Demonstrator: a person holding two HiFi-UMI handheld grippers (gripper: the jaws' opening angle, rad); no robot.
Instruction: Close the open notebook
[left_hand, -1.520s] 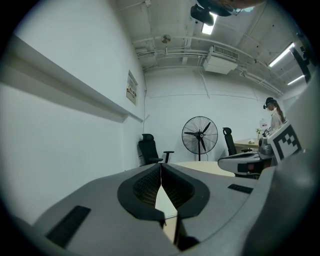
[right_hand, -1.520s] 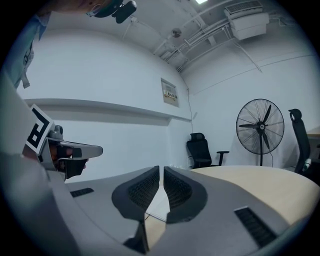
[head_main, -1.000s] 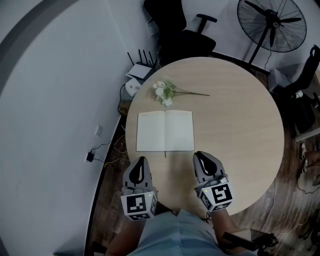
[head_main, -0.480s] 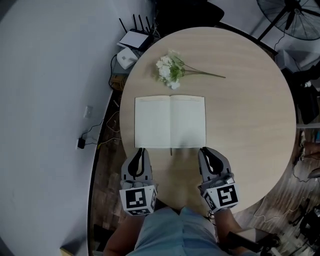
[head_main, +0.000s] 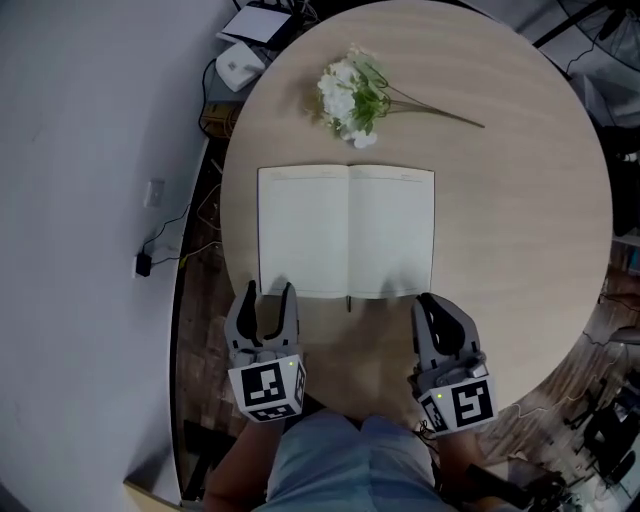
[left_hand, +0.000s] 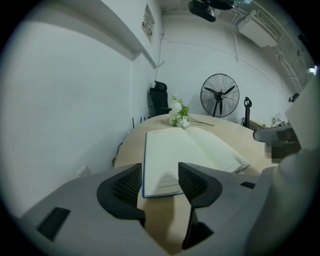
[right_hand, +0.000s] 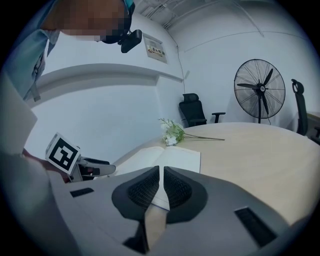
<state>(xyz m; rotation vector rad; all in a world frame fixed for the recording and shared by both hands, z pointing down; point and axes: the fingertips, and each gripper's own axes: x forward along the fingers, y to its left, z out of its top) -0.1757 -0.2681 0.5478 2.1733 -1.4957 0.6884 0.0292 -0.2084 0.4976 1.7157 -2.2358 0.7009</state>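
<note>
Lying open and flat on the round wooden table (head_main: 520, 250), the notebook (head_main: 345, 232) is sitting just ahead of both pairs of jaws. Its near edge is running across in front of them, and its spine is falling between your two grippers. You are probably dealing with a light, thin thing. The pages are likely to flex and fan if you are pinching only a few. The blue cover (left_hand: 144, 167), peeping out along the outer edge just beyond your left jaws, is looking stiffer. That outer edge is looking like the best place to take hold. Try getting one jaw under cover and pages together, so the whole left half is swinging over as one leaf. Smooth paper on a smooth top may be skating away from you if you are pushing rather than lifting.

Your left gripper (head_main: 268, 293) is hovering with its jaws well apart, having just been opening. Nothing is sitting between the pads, and the notebook's near left corner is showing through the gap just ahead. Your right gripper (head_main: 437, 305) is holding its jaws all but together, with only a slit between the pads. It is gripping nothing, and the near right corner is lying just past its tips.
</note>
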